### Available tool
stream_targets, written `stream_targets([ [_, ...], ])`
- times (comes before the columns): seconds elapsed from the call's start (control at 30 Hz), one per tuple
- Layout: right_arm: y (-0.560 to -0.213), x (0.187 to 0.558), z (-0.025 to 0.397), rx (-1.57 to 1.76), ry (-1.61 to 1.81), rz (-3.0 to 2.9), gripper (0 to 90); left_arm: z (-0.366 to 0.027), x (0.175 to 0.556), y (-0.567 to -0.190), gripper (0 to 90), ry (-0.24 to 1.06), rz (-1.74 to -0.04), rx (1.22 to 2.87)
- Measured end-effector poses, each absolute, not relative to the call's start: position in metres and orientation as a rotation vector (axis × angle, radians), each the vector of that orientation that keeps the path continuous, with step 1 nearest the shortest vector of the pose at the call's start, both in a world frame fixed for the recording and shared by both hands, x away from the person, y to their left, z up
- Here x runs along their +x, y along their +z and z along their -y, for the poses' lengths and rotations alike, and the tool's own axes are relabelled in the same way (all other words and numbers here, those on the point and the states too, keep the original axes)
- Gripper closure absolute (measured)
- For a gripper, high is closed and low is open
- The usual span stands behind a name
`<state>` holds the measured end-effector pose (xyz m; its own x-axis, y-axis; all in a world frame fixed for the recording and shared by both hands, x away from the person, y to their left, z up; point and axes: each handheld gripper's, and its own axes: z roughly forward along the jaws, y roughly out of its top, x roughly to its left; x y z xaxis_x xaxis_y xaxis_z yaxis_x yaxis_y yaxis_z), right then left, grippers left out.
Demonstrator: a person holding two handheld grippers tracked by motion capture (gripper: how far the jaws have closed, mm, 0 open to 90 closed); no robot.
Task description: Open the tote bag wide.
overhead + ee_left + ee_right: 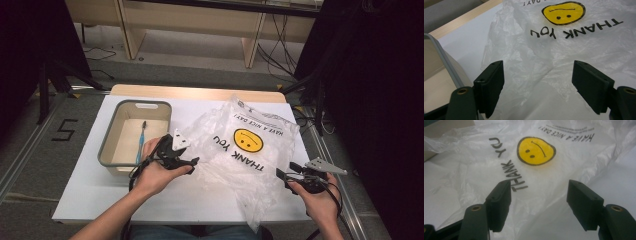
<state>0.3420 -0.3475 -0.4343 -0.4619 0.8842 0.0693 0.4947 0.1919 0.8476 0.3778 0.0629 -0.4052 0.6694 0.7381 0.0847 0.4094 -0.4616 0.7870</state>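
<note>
A crumpled white plastic bag [240, 150] with a yellow smiley face and "THANK YOU" print lies across the middle of the white table [100, 190]. The left gripper [189, 162] sits at the bag's left edge, open, its jaws spread over the wrinkled plastic [534, 72]. At the bag's right front edge is the right gripper [287, 171], also open, with the printed bag [536, 177] lying between and beyond its jaws. Neither holds anything.
A grey-rimmed bin [112, 132] stands at the left of the table with a blue toothbrush [141, 141] lying in it; its rim [446, 65] shows beside the left gripper. Black stands and cables flank the table, and a wooden bench stands behind it.
</note>
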Motion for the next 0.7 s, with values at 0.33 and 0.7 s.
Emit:
stream_targets([
  [0.33, -0.434, 0.346, 0.336, 1.231, 1.228, -2.08, 38.5, -0.073, 0.359, -0.424, 26.6, 0.46, -0.832, 2.127],
  [0.7, -0.433, 0.352, 0.315, 1.146, 1.235, -2.134, 40.5, -0.074, 0.348, -0.435, 27.3, 0.468, -0.774, 2.14],
])
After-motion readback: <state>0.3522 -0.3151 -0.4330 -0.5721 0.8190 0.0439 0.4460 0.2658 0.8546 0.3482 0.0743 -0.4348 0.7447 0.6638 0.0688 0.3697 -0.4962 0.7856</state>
